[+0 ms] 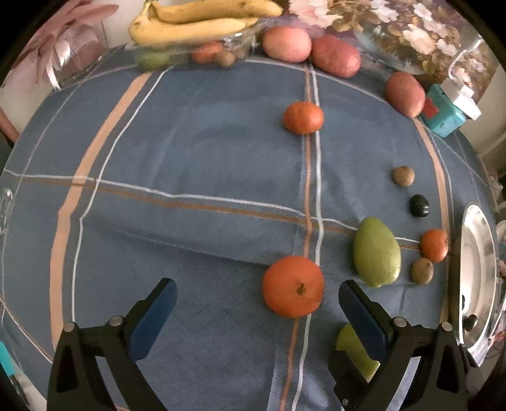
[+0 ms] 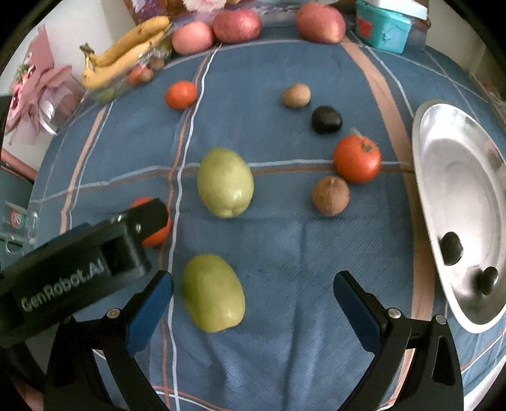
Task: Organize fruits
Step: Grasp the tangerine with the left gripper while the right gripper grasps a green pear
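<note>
Two hand-held grippers hover over a table covered in a blue plaid cloth (image 1: pixel 189 158), with fruit scattered across it. The landmark is a shiny metal plate (image 2: pixel 458 177) at the cloth's right edge.

The left gripper (image 1: pixel 257 303) has its blue-padded jaws spread wide and holds nothing. An orange (image 1: pixel 293 286) lies just ahead of it, between the fingertips and a little toward the plate side. The right gripper (image 2: pixel 253 295) is also spread and empty, with a green mango (image 2: pixel 213 292) lying close to its finger on the side away from the plate.

Judging from this, sorting is at an early stage: most fruit sits loose on the cloth and neither gripper has picked anything. The next move likely calls for lowering a gripper around its nearest fruit and closing gently on the round, rollable shape.

The right wrist view shows the plate's inside, where two small dark fruits (image 2: pixel 452 248) rest near its lower rim, and a second green mango (image 2: pixel 225 182) farther from the plate's near edge. The left wrist view shows bananas (image 1: pixel 196 22) in a clear dish far from the plate.
</note>
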